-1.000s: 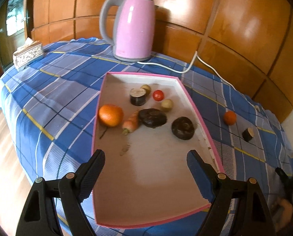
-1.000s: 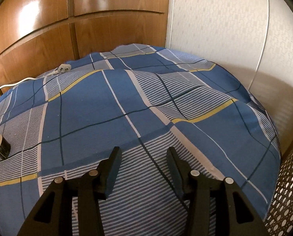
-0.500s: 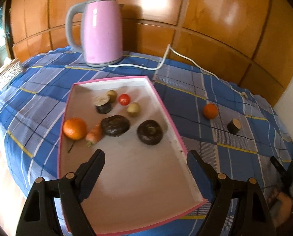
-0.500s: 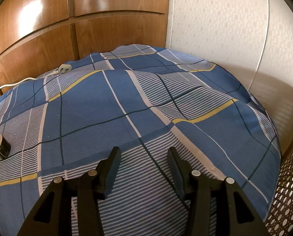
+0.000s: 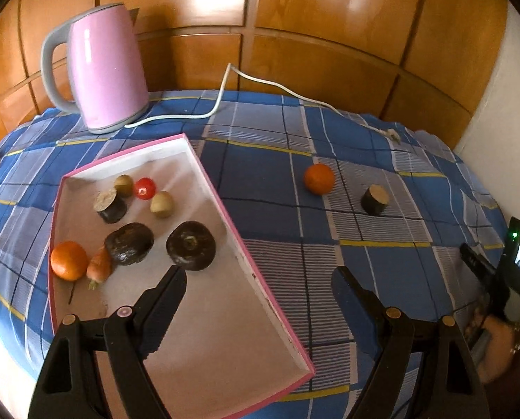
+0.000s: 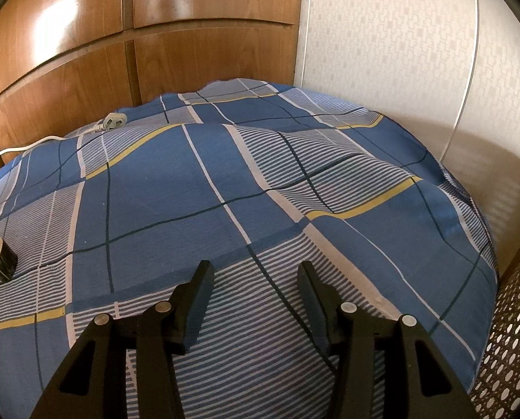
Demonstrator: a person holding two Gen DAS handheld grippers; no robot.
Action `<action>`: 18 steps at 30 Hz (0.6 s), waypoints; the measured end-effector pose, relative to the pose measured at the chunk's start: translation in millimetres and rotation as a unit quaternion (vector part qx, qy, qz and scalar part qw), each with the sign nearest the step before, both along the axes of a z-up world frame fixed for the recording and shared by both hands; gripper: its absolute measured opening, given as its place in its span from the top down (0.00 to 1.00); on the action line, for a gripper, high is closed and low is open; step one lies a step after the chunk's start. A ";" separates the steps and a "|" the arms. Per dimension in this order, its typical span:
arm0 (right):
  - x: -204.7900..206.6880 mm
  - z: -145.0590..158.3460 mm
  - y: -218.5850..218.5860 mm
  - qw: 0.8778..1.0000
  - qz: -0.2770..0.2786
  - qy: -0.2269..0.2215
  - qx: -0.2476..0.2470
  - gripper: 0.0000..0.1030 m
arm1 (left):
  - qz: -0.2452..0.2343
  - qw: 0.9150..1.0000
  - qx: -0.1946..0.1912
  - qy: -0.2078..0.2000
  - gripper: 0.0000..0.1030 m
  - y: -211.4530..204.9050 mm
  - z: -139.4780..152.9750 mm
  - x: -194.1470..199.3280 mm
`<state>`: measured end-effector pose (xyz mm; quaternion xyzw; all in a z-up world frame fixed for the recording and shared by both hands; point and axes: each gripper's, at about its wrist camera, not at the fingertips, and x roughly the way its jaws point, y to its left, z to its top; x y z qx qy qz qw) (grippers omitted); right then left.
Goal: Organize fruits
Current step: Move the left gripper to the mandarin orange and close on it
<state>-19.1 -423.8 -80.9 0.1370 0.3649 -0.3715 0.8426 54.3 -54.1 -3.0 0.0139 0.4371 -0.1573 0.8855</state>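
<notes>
— Blue checked cloth (image 5: 267, 174) is seen spread over the table; what is carried on it?

— A pink-rimmed tray (image 5: 221, 206) is set near the left edge, with an orange, a carrot and dark pieces laid inside. A pink kettle (image 5: 106, 66) is stood at the far edge. A loose orange (image 5: 318, 178) and a dark cut piece (image 5: 375, 199) are found toward the right edge.

— And the jaws?

— The left gripper (image 5: 260, 279) is held wide open, empty, over the tray's rim. The right gripper (image 6: 256, 276) is parted, nothing gripped.
</notes>
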 end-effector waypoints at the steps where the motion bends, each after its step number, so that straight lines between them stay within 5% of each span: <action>1: 0.2 -0.1 0.1 1.000 0.000 0.000 -0.001 0.51 | -0.004 1.000 -0.001 0.000 0.17 -1.1 -0.2 1.7; 18: 1.5 -1.6 -0.2 1.000 -0.001 0.002 -0.003 0.51 | -0.089 0.996 -0.005 0.031 0.18 -20.0 -5.6 31.5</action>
